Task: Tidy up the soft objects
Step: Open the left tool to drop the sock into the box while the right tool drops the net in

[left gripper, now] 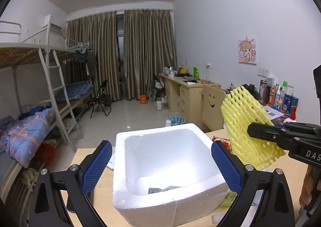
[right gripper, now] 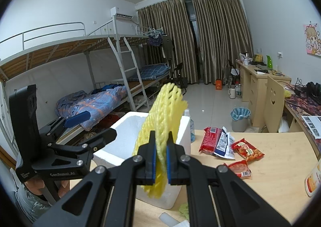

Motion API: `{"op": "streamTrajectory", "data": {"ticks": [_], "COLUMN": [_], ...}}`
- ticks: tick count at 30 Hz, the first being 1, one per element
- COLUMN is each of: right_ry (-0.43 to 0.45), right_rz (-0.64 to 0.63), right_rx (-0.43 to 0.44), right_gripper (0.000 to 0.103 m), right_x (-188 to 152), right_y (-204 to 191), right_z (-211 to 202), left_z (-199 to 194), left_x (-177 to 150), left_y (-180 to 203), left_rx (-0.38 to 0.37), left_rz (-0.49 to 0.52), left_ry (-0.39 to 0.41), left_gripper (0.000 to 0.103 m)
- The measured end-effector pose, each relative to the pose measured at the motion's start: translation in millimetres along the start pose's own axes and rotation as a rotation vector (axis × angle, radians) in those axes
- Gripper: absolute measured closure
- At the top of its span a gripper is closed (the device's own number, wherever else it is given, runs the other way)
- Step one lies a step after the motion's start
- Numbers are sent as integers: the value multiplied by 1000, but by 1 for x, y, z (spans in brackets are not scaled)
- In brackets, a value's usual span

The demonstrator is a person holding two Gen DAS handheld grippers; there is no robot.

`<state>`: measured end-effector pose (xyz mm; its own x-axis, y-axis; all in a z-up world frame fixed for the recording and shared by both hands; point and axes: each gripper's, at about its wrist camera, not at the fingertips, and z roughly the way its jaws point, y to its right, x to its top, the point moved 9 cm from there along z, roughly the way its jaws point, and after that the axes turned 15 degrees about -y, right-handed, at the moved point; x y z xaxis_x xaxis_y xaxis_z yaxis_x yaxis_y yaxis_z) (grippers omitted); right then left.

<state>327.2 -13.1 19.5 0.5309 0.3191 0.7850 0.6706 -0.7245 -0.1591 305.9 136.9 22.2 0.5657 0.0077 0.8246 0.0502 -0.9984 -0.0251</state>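
Note:
A white foam box point(left gripper: 120, 192) stands on the wooden table point(right gripper: 280, 158), straight ahead in the left wrist view. A grey cloth point(left gripper: 163, 189) lies at its bottom. My left gripper point(left gripper: 161, 146) is open, its blue pads point(left gripper: 96, 164) either side of the box's near rim and nothing between them. It also shows at the left in the right wrist view as the left gripper point(right gripper: 94, 126). My right gripper point(right gripper: 161, 136) is shut on a yellow foam net sleeve point(right gripper: 164, 110), held upright just right of the box. That net point(left gripper: 244, 118) sticks up from the right gripper point(left gripper: 258, 130).
Several snack packets point(right gripper: 212, 140) lie on the table right of the box, beside a clear bottle point(right gripper: 190, 126). A yellow-green scrap point(left gripper: 227, 200) lies at the box's near right corner. A chair with a smiley cutout point(left gripper: 212, 104) stands behind the table. Bunk beds point(left gripper: 30, 126) fill the left side.

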Motion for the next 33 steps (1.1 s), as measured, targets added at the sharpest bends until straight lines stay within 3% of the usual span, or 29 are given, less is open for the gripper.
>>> {"op": "streamTrajectory", "data": {"ticks": [19,33], "right_ry": [-27,-96], "right_rz": [-37,-41], "right_rx": [8,22], "right_gripper": [93,92], "right_x": [10,22], "right_y": [-19,-25], "right_z": [23,67], "left_z": [-36,-48], "left_x": [-8,-17], "left_y": [-34,-58], "left_rx": [71,95], "left_rz": [-41,-85], "left_ry": [66,59], "left_gripper": [0,0]}}
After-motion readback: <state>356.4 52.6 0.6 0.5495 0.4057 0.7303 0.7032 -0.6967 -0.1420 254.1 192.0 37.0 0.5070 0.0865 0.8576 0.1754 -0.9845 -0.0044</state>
